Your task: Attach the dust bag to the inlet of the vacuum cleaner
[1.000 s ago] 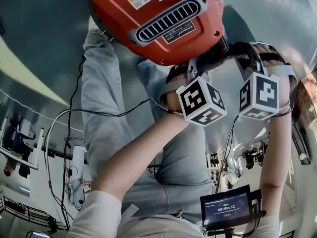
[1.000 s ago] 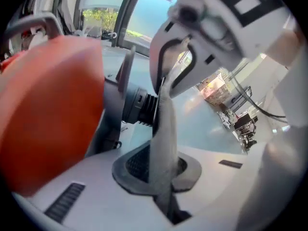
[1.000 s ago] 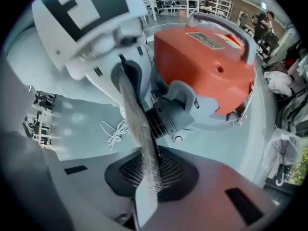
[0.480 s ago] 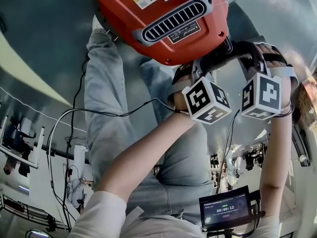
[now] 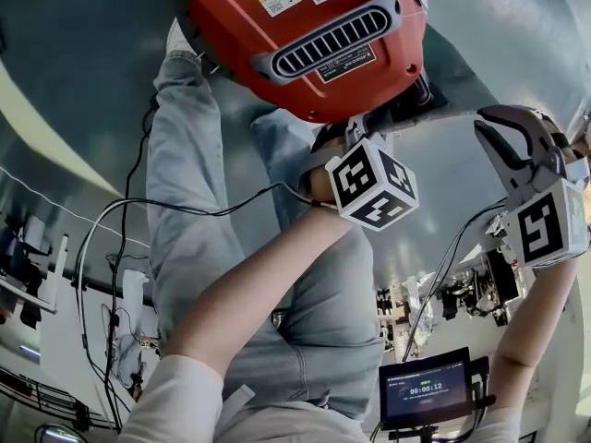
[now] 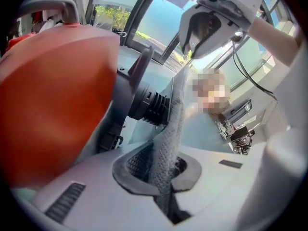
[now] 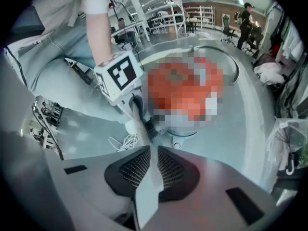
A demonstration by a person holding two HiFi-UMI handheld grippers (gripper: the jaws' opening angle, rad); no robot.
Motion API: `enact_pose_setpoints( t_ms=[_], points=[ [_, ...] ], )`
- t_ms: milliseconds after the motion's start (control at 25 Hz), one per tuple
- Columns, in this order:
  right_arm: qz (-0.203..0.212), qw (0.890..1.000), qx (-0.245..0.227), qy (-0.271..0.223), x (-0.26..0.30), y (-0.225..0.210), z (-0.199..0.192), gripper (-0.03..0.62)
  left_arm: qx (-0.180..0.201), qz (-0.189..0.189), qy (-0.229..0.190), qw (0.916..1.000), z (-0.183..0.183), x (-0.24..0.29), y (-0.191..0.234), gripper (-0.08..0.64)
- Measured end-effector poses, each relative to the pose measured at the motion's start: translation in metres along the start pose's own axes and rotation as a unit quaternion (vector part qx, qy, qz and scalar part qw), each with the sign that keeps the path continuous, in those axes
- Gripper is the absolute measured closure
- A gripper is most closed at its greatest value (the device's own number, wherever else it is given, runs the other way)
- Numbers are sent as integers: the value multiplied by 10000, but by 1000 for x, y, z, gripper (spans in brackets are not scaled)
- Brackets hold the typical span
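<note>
So the biggest thing here is the orange vacuum cleaner (image 5: 305, 35), sitting on the grey floor at the top of the head view, vent grille and stickers facing the camera. Below it are the person's legs in pale jeans (image 5: 194, 220), running down the middle of the shot. The left gripper (image 6: 161, 173) sits tucked right under the vacuum's edge, its marker cube (image 5: 374, 185) facing up. Its jaws are pinched tight on a strip of grey mesh fabric, which is the dust bag (image 6: 168, 134). The right gripper (image 7: 150, 170) is off to the right and higher, well apart from the vacuum. Its jaws are nearly together, clamped on the pale other end of that same bag. So the bag is stretched in a line between the two grippers. It passes just beside the black ribbed inlet (image 6: 151, 105) on the vacuum's side, and tbh I can't tell if it's actually touching it. There's also a small timer screen (image 5: 427, 388) low in the head view and a coil of white cord (image 7: 122, 142) on the floor.
</note>
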State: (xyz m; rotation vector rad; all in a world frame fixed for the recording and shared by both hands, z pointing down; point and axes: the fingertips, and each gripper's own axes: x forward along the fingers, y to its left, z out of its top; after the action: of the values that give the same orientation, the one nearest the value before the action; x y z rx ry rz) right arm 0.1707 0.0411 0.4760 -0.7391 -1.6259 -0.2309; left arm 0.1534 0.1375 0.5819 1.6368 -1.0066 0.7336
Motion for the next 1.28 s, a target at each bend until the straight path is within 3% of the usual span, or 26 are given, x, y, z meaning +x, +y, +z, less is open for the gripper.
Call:
enact_pose_setpoints(
  t_ms=[80, 160, 280, 400, 720, 880, 1000, 1080, 1200, 1280],
  points=[
    [-152, 9991, -381, 70, 0, -13, 5, 549, -58, -27, 4, 10000, -1, 0, -2, 543],
    [53, 9943, -993, 391, 14, -15, 6, 549, -92, -51, 22, 9999, 1, -1, -1, 543],
    [559, 9843, -1542, 646, 30, -4, 8, 549, -76, -91, 29, 9999, 4, -3, -1, 543],
    [530, 9762, -1939, 819, 42, -2, 3, 549, -40, -100, 18, 9999, 5, -4, -1, 543],
    [581, 9695, -2225, 843, 63, 6, 10, 554, 150, -167, 51, 9997, 1, -3, -6, 543],
    [420, 9737, -2113, 738, 63, 6, 9, 575, 469, -352, 52, 9983, -8, -32, -6, 540],
    [313, 9748, -2096, 696, 62, 4, 10, 575, 868, -178, 54, 9961, -2, -72, -2, 522],
    [252, 9755, -2071, 700, 59, 2, 8, 575, 1019, 13, -209, 9946, 16, -95, -1, 525],
    [201, 9759, -2054, 716, 59, -1, 7, 575, 1013, 200, -551, 9931, 40, -110, 4, 526],
    [201, 9757, -2059, 722, 59, -1, 7, 575, 989, 179, -431, 9940, 43, -95, 4, 526]
  ],
)
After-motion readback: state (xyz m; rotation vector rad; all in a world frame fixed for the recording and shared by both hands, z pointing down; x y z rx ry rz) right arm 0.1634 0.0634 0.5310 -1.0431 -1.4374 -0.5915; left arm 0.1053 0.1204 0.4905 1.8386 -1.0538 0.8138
